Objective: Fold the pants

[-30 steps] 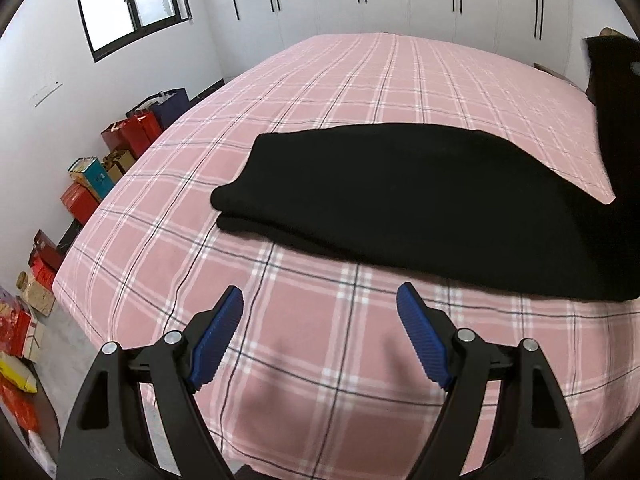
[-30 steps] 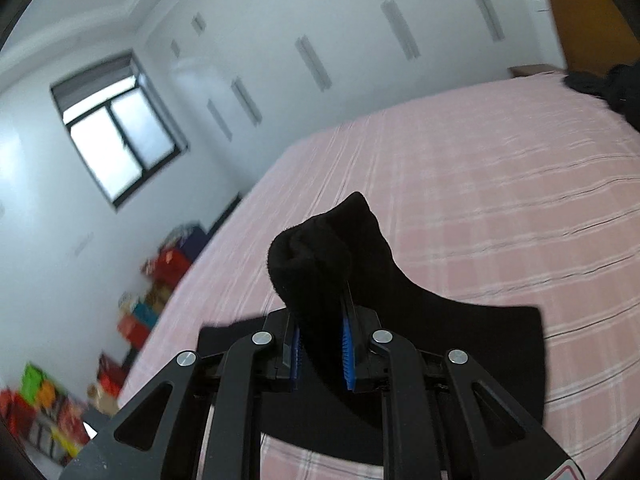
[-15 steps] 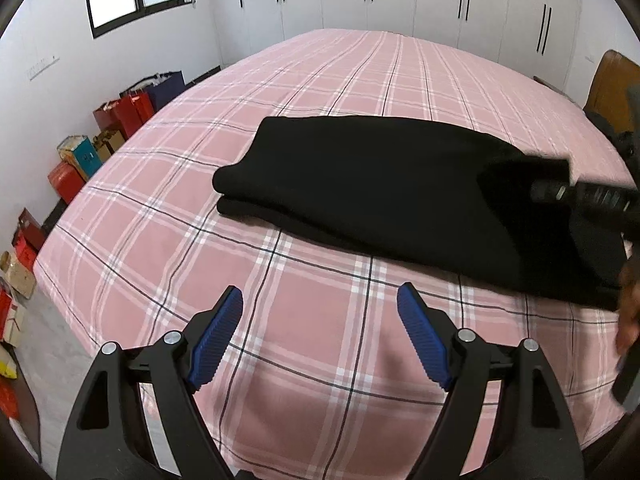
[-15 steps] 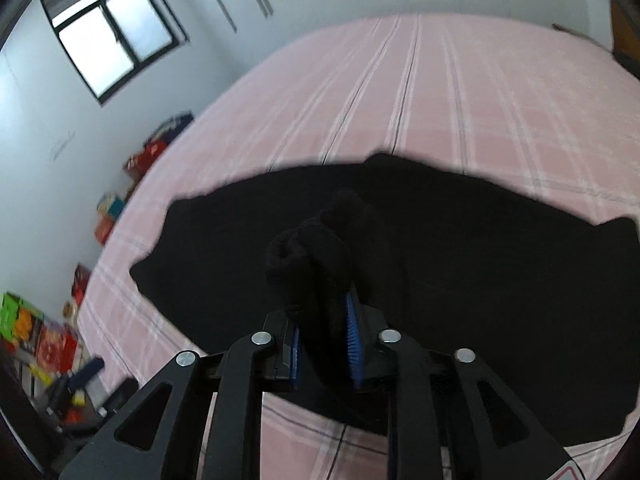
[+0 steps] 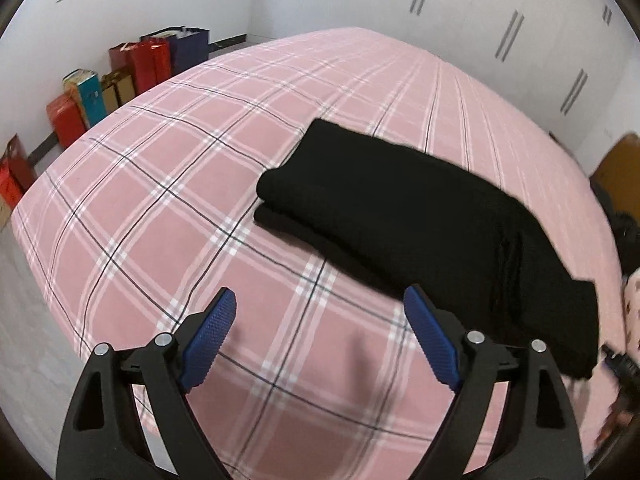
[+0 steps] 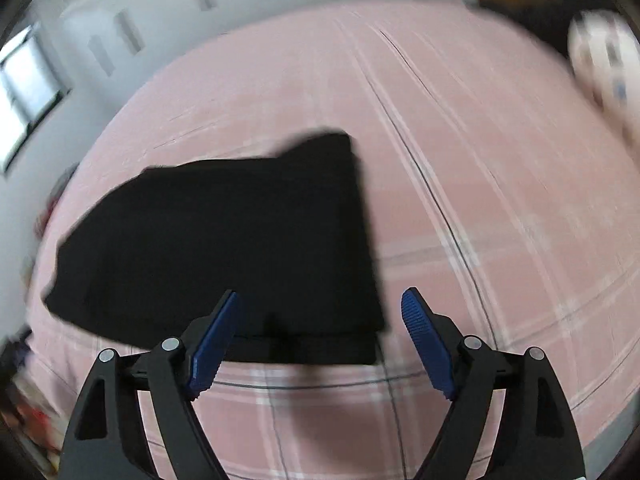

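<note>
Black pants (image 5: 404,216) lie folded in layers on the pink plaid bed (image 5: 168,200). In the left wrist view they stretch from the middle to the right edge. My left gripper (image 5: 318,336) hovers above bare bedspread just in front of them, its jaws opening, nothing between its blue pads (image 5: 208,336). In the blurred right wrist view the pants (image 6: 224,240) lie flat ahead and left. My right gripper (image 6: 320,340) hangs over their near right corner, jaws opening wide, pads clear of the cloth.
Red, teal and navy gift bags and boxes (image 5: 120,76) line the floor by the left wall. White wardrobes (image 5: 440,8) stand behind the bed. A wooden headboard (image 5: 618,172) and dark clothing sit at the right. A window (image 6: 24,84) lies far left.
My right gripper came down with a bunch of black cloth, let it go and spread wide. The pants now lie flat and shorter. My left gripper swung so the pants sit further right.
</note>
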The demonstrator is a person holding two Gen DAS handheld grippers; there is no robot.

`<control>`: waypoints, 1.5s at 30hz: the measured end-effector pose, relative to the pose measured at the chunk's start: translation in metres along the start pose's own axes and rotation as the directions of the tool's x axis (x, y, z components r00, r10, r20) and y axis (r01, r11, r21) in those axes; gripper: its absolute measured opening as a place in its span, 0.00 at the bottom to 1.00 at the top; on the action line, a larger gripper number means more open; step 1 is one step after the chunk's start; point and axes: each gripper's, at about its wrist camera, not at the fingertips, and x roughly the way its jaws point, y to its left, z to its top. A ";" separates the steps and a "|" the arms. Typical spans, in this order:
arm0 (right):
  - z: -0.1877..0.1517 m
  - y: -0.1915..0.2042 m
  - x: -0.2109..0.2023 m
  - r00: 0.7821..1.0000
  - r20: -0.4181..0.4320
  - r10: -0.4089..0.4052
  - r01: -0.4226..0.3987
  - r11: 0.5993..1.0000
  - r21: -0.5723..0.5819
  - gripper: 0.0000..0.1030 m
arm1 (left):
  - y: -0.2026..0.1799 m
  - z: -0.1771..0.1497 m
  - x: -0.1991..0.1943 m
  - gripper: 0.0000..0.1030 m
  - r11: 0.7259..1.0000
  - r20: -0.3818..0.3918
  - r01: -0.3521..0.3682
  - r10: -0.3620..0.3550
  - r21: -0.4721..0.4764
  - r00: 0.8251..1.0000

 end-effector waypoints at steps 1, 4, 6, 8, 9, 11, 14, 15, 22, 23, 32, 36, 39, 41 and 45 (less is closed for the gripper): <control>-0.001 -0.008 0.008 0.999 -0.016 0.045 -0.044 0.998 0.055 0.78 | -0.005 -0.001 -0.004 0.81 1.000 0.003 -0.002 0.002 -0.004 1.000; -0.010 -0.015 0.035 0.994 -0.049 0.102 -0.096 0.989 0.113 0.80 | -0.016 -0.007 -0.011 0.82 1.000 -0.005 0.001 -0.001 -0.001 1.000; -0.016 -0.008 0.034 0.989 0.007 0.147 -0.147 0.986 0.081 0.57 | -0.026 -0.012 -0.016 0.82 1.000 -0.012 -0.006 0.006 0.019 1.000; -0.016 -0.012 0.032 0.975 0.015 0.221 -0.221 0.965 0.143 0.23 | -0.037 -0.016 -0.020 0.82 0.998 -0.014 -0.030 0.030 0.047 0.999; -0.014 -0.015 0.025 0.966 0.033 0.257 -0.259 0.952 0.164 0.18 | -0.040 -0.018 -0.020 0.82 0.998 -0.018 -0.037 0.038 0.052 0.999; -0.010 -0.018 0.009 0.960 0.055 0.274 -0.279 0.948 0.151 0.15 | -0.048 -0.020 -0.022 0.82 0.998 -0.030 -0.042 0.044 0.050 0.999; -0.004 -0.041 -0.021 0.959 0.081 0.272 -0.281 0.948 0.148 0.13 | -0.057 -0.021 -0.025 0.82 0.998 -0.039 -0.038 0.040 0.047 0.998; -0.004 -0.054 -0.030 0.959 0.078 0.273 -0.282 0.947 0.155 0.13 | -0.059 -0.022 -0.025 0.82 0.998 -0.042 -0.037 0.039 0.048 0.998; -0.025 -0.135 -0.062 0.988 0.071 0.136 -0.147 0.972 0.184 0.14 | -0.054 -0.027 -0.013 0.83 0.998 -0.109 0.030 -0.035 -0.051 0.993; -0.029 -0.140 -0.057 0.992 0.038 0.120 -0.125 0.978 0.166 0.15 | -0.052 -0.027 -0.006 0.84 0.995 -0.123 0.050 -0.060 -0.084 0.991; -0.053 -0.113 -0.083 0.973 0.144 -0.180 0.190 0.980 -0.055 0.55 | -0.040 -0.023 0.066 0.84 0.933 -0.181 0.090 -0.161 -0.349 0.970; -0.069 -0.095 -0.093 0.965 0.217 -0.147 0.177 0.976 -0.124 0.68 | -0.031 -0.019 0.079 0.68 0.893 -0.136 0.096 -0.172 -0.441 0.976; -0.076 -0.080 -0.084 0.974 0.215 -0.074 0.111 0.980 -0.168 0.68 | -0.031 -0.016 0.079 0.30 0.890 -0.116 0.091 -0.159 -0.446 0.980; -0.082 -0.071 -0.074 0.981 0.186 -0.048 0.084 0.978 -0.192 0.68 | -0.030 -0.017 0.075 0.15 0.873 -0.096 0.120 -0.187 -0.473 0.978; -0.086 -0.075 -0.071 0.982 0.190 0.007 0.028 0.983 -0.183 0.68 | -0.068 -0.001 0.033 0.12 0.940 -0.015 0.114 -0.125 -0.322 0.992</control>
